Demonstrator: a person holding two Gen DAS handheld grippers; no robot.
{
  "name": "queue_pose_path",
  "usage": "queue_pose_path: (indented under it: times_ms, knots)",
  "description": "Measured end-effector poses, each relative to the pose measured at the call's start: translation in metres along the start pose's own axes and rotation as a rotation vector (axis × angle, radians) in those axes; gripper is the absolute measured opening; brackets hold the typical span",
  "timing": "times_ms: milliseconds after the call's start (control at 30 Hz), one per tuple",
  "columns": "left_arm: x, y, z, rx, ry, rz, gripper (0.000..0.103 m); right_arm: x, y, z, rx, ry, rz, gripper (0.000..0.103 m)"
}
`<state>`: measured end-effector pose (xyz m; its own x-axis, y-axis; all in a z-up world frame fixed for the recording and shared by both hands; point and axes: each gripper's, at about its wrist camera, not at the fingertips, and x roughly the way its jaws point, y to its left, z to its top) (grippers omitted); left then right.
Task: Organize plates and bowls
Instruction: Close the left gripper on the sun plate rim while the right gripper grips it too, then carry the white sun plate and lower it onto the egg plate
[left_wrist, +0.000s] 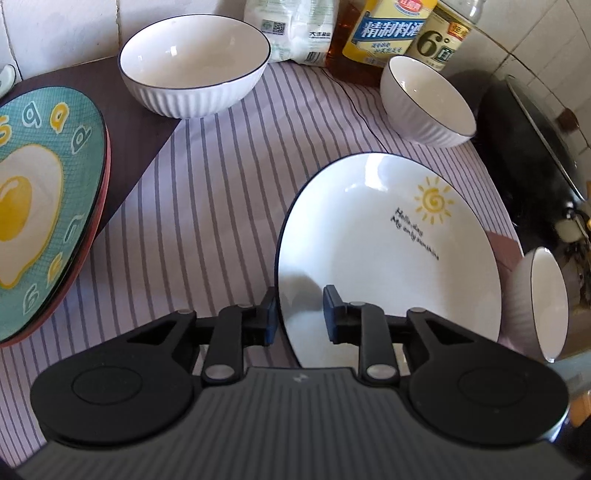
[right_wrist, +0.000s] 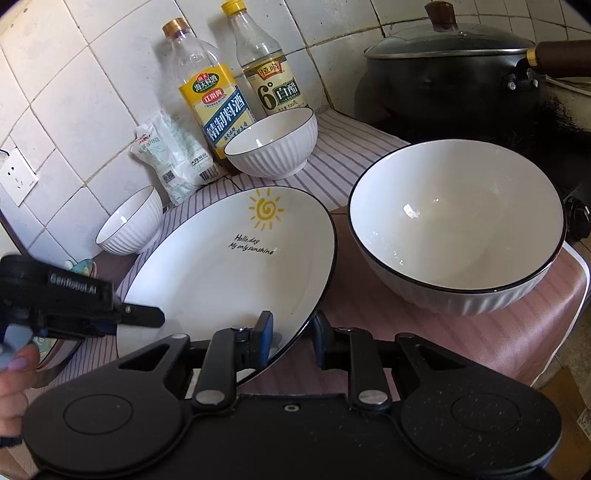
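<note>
A white plate (left_wrist: 388, 258) with a yellow sun and black lettering lies on the striped cloth. My left gripper (left_wrist: 301, 301) is shut on its left rim, one finger over the plate and one outside. In the right wrist view my right gripper (right_wrist: 292, 323) is shut on the near right rim of the same plate (right_wrist: 229, 273), and the left gripper (right_wrist: 155, 318) reaches in from the left. White ribbed bowls stand around it: a large bowl (left_wrist: 194, 64) at the back left, a small bowl (left_wrist: 428, 103) by the bottles, and another bowl (right_wrist: 454, 229) at the right. A green egg-print plate (left_wrist: 37, 206) rests on a red plate at the left.
Two bottles (right_wrist: 214, 96) and a white bag (right_wrist: 173, 158) stand against the tiled wall. A black lidded pot (right_wrist: 454, 74) sits on the stove at the back right. A wall socket (right_wrist: 16, 177) is at the left. A person's hand (right_wrist: 14, 384) holds the left gripper.
</note>
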<state>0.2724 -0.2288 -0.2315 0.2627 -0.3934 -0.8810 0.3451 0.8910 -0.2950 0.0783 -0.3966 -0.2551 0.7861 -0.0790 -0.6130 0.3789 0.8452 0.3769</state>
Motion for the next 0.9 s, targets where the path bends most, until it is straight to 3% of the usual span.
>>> queue_pose_path:
  times_ms: [100,300,667,800,900]
  knots:
    - [0.001,-0.006,0.000,0.048,0.012,0.025,0.024,0.000,0.001,-0.001,0.002,-0.011,-0.002,0.029]
    - [-0.007,-0.017,0.000,0.077,0.024,0.069,0.022,0.005,0.004,0.015,-0.003,0.078,-0.014,0.026]
    - [-0.050,-0.016,-0.006,0.134,0.006,0.050,0.022,-0.020,0.012,0.030,-0.022,0.083,0.042,0.026]
    - [-0.076,-0.010,-0.012,0.168,-0.036,0.047,0.023,-0.032,0.024,0.033,-0.032,0.079,0.054,0.026]
    - [-0.099,0.001,-0.012,0.136,-0.053,0.027,0.023,-0.043,0.038,0.037,-0.055,0.063,0.085,0.026]
